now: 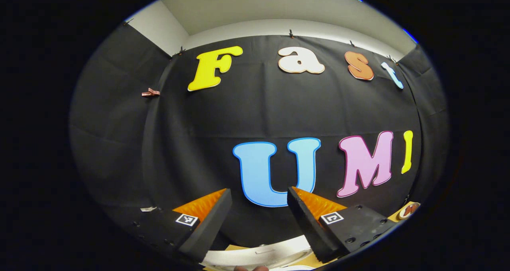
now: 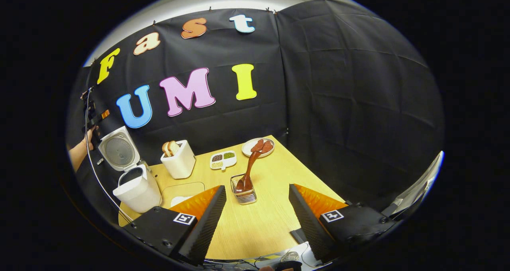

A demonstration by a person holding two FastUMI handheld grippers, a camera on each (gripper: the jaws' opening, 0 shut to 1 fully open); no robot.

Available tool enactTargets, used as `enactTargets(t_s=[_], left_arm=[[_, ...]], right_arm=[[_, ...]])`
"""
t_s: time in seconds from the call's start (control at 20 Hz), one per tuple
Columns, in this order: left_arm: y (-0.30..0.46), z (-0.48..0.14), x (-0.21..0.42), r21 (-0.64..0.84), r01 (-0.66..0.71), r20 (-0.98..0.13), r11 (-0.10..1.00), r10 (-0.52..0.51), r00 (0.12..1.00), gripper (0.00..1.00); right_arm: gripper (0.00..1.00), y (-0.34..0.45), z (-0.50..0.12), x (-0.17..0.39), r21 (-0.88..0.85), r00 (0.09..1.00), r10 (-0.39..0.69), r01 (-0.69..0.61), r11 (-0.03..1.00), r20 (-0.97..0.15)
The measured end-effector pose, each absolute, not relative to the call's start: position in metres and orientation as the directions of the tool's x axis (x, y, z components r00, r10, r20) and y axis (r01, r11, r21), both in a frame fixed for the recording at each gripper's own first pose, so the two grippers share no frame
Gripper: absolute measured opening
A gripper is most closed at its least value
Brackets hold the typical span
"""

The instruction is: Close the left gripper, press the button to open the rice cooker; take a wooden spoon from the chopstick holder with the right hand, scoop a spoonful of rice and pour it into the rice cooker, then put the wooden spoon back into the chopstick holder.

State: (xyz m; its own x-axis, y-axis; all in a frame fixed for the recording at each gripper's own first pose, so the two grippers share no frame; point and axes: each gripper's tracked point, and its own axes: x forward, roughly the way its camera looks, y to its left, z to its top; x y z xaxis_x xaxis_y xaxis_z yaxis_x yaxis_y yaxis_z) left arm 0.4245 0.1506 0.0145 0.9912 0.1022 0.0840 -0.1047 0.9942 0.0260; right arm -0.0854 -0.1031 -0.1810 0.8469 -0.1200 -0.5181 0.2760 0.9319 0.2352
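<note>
With the white rice cooker (image 2: 133, 183) open at the far left, steer your empty, spread right gripper (image 2: 257, 207) onto the brown wooden spoon (image 2: 249, 169) in the wire holder (image 2: 244, 191) ahead, left gripper (image 1: 259, 211) likewise apart.

On the table (image 2: 275, 207), the chopstick holder (image 2: 244, 191) sits at centre with the wooden spoon (image 2: 249, 167) in it — rice cooker (image 2: 133, 183) at 9 o'clock, toaster (image 2: 178, 159) at 10, sectioned dish (image 2: 223, 159) at 11, plate (image 2: 258, 146) at 12 — all apart.
</note>
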Motion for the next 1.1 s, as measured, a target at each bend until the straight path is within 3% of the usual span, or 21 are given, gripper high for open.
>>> enactTargets(t_s=[0.2, 0.35, 0.4, 0.45, 0.7, 1.1], left_arm=[[0.158, -0.045, 0.441, 0.065, -0.115, -0.082, 0.991, 0.12, 0.989, 0.96], [0.162, -0.096, 0.433, -0.012, -0.148, -0.241, 0.989, 0.141, 0.96, 0.96], [0.161, -0.098, 0.427, -0.079, -0.168, -0.233, 0.983, 0.146, 0.962, 0.96], [0.161, -0.094, 0.42, -0.079, -0.169, -0.222, 0.982, 0.148, 0.964, 1.0], [0.146, -0.098, 0.38, -0.078, -0.149, -0.241, 0.986, 0.126, 0.962, 0.99], [0.097, -0.146, 0.296, -0.123, -0.148, -0.394, 0.981, 0.088, 0.915, 1.0]], right_arm=[[0.98, -0.092, -0.177, -0.08, 0.237, 0.846, -0.119, 0.276, 0.931, -0.52], [0.99, -0.084, -0.169, -0.072, 0.244, 0.856, -0.101, 0.256, 0.935, -0.507], [0.99, -0.082, -0.168, -0.068, 0.246, 0.86, -0.094, 0.246, 0.937, -0.501], [0.99, -0.081, -0.167, -0.065, 0.245, 0.863, -0.085, 0.234, 0.941, -0.498], [0.99, -0.082, -0.161, -0.055, 0.266, 0.882, -0.043, 0.188, 0.945, -0.47], [0.99, -0.09, -0.171, -0.06, 0.302, 0.885, 0.036, 0.12, 0.946, -0.464]])
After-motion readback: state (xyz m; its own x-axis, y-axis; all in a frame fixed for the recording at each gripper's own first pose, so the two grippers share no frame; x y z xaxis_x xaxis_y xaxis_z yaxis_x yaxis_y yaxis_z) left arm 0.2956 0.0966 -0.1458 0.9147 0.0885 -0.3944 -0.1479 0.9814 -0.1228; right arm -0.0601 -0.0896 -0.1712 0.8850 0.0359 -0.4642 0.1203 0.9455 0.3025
